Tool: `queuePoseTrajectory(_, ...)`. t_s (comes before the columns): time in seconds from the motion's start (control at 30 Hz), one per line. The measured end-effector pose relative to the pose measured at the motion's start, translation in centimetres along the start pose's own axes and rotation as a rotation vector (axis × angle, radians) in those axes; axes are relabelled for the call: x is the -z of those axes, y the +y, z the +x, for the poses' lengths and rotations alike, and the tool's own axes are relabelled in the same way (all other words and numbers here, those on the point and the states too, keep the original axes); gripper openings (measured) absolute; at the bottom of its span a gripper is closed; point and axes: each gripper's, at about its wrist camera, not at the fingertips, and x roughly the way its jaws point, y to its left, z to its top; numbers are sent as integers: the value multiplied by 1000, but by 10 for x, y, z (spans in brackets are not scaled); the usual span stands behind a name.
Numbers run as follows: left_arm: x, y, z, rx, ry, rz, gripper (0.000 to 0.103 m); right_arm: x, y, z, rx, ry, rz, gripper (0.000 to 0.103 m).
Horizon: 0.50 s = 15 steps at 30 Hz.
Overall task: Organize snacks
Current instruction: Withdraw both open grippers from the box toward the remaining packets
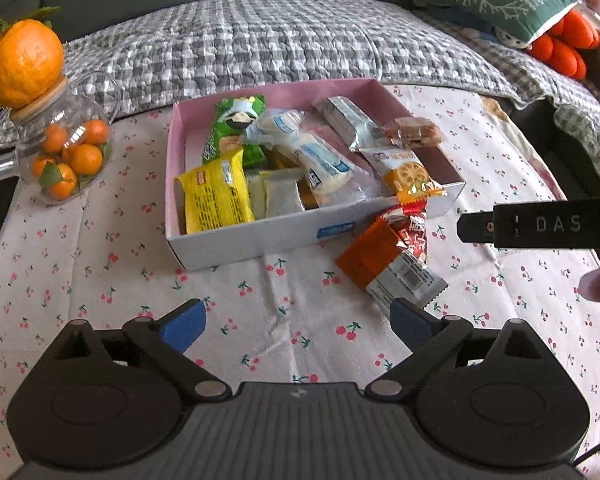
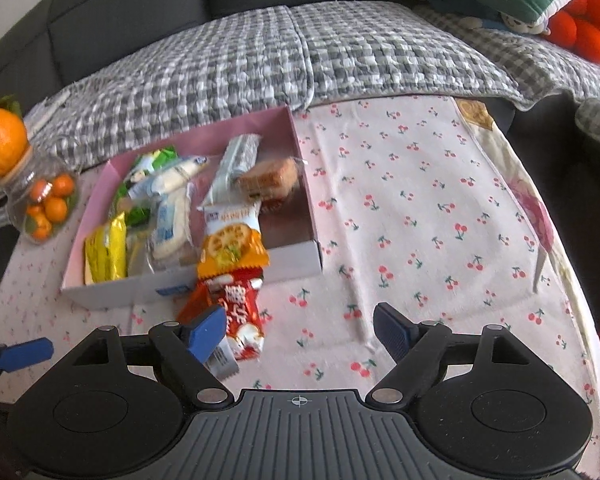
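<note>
Risk is nudging the red packet away, since it lies just ahead of the spread right tool's left finger, outside the box.

Snack wrappers: glossy plastic film. Box: matt cardboard. Counter cloth: soft woven fabric. Jar: clear glass, wooden lid, at 10 o'clock

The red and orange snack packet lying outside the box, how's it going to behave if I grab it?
The red and orange snack packet looks like crinkled foil film, so probably light and floppy, bending at its ends. The glossy wrapper may slip between the jaws. It leans against the box wall, so a push would likely slide it along the tablecloth rather than roll.
</note>
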Motion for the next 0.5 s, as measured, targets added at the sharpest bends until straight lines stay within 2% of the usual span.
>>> queuePoseTrajectory(0.27,-4,-4,12,38,27,-66,97,5,-12,3,25,19,3,83)
queuePoseTrajectory(0.5,-9,-15,28,37,44,-79,94,7,-26,9,44,35,21,83)
